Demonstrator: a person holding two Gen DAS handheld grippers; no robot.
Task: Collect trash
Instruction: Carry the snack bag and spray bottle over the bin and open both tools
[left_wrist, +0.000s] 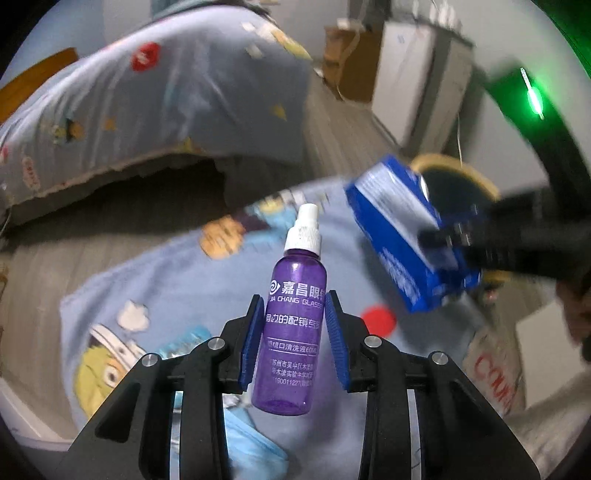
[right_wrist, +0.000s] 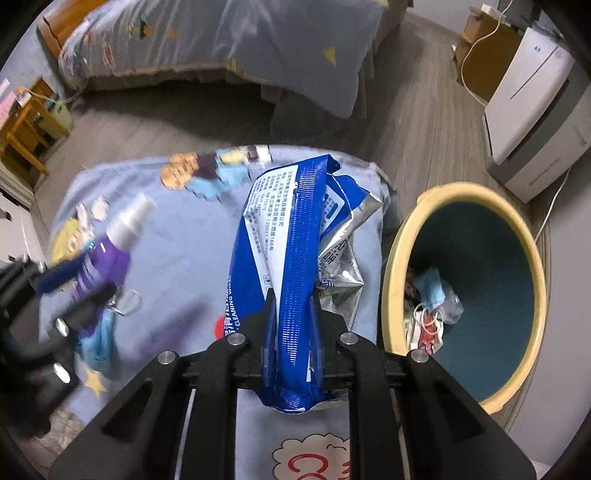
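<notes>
Above the cartoon-print blue cloth I have both pieces of rubbish lifted clear. My left tongs are closed partway on a purple spray bottle, the blue ribbed pads pressing its sides near the middle, its white pump cap pointing away from me. My right tongs are pinched almost fully together on a blue wipes packet, gripping it along its crimped seam, with the torn silver lining spilling out to one side.

I judge this the carrying step: both items are held and neither has reached the bin, which stands on the wood floor just beside the cloth on my right. It already holds a blue face mask and some scraps at the bottom. The next move calls for swinging the packet over the bin's mouth and parting the tongs, then bringing the bottle across the same way. Another blue mask lies on the cloth beneath my left hand, not yet collected.

The bottle is hard, smooth translucent plastic, cylindrical and likely to slip if squeezed lightly. The packet is thin crinkled film, limp and easily folded. The bin is a rounded tub, pale yellow at the rim and dark teal inside.
</notes>
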